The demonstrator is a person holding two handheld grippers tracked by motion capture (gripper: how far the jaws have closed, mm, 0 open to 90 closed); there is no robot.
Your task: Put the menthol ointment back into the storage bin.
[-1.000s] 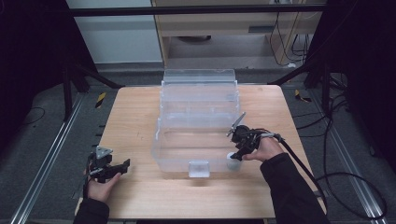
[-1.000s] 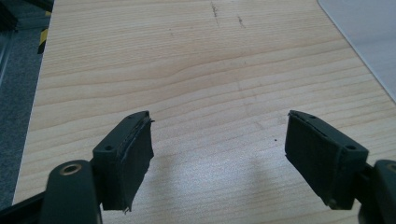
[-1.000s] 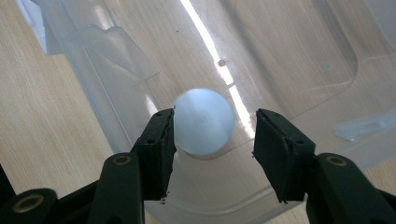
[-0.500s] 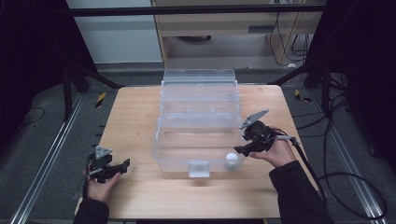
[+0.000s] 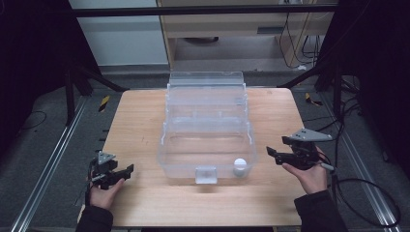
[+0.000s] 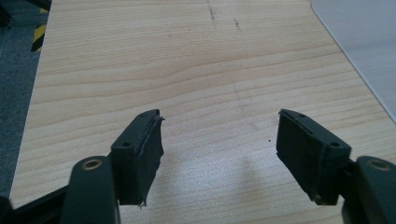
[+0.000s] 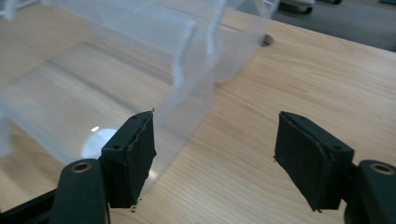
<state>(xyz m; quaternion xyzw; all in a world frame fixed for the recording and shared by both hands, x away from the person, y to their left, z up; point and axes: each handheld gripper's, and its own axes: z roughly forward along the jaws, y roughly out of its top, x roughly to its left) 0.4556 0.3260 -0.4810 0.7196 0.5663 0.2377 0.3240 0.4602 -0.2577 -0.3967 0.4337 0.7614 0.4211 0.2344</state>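
A clear plastic storage box (image 5: 208,126) with its lid folded back stands in the middle of the wooden table (image 5: 140,121). A small white round object (image 5: 239,167) lies inside the box at its near right corner; in the right gripper view it is a pale disc (image 7: 96,142) behind the box wall (image 7: 187,88). My right gripper (image 5: 271,155) is open, held just right of the box with nothing between its jaws. My left gripper (image 5: 126,170) is open near the table's front left, over bare wood (image 6: 219,93).
A white latch tab (image 5: 206,174) sits on the box's front wall. Black frame legs and metal rails flank the table, and cables (image 5: 367,193) lie on the floor to the right. A corner of the box (image 6: 359,42) edges into the left gripper view.
My right gripper has drawn back out of the box to the right and opened, leaving the white round object inside. The left gripper has stayed put.
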